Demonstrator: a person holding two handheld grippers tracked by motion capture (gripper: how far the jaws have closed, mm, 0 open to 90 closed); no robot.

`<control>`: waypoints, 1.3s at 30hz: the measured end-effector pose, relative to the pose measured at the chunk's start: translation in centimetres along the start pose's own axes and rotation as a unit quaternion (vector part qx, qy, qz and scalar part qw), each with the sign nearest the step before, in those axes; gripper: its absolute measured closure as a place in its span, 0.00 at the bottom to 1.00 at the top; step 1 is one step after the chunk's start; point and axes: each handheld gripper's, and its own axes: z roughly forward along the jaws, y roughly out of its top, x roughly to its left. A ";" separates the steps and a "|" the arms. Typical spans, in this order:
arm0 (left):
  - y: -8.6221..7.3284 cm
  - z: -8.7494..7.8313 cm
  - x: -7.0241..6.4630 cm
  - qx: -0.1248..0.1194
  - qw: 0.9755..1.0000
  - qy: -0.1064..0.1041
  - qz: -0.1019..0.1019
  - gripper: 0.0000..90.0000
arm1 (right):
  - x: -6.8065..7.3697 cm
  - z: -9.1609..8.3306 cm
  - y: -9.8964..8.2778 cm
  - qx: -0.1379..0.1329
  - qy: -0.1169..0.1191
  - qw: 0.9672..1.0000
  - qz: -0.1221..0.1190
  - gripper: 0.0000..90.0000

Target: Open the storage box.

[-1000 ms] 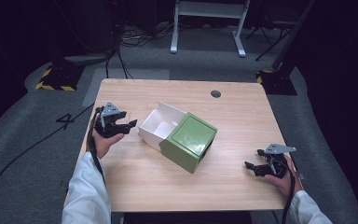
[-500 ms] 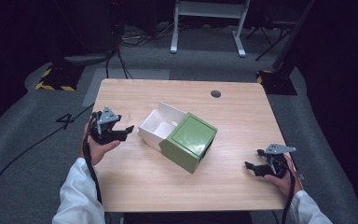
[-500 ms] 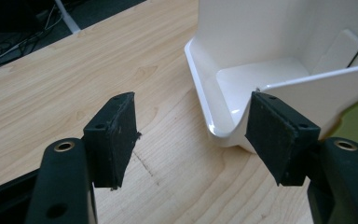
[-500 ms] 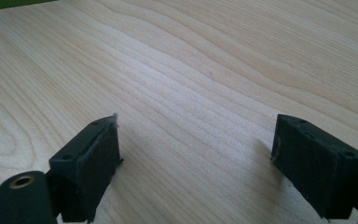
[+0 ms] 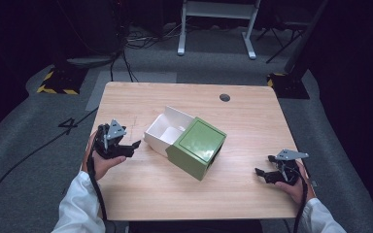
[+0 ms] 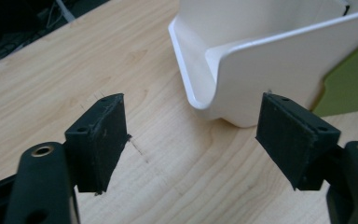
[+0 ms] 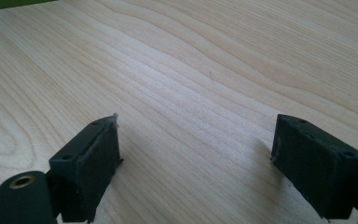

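Left claw (image 5: 126, 145): jaws spread, empty, low over the worktop (image 5: 141, 194) just beside the white tray (image 5: 167, 131). Right claw (image 5: 264, 172): spread, empty, well apart. The tray sits half drawn out of its green sleeve (image 5: 196, 148) at mid-worktop. No grasp made yet; all handling remains. Approach unobstructed; cable port (image 5: 225, 97) beyond.
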 end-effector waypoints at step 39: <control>-4.6 2.1 -3.6 0.126 0.989 -0.075 0.032 0.24 | 0.0 0.0 0.0 0.000 0.000 1.000 0.000 0.17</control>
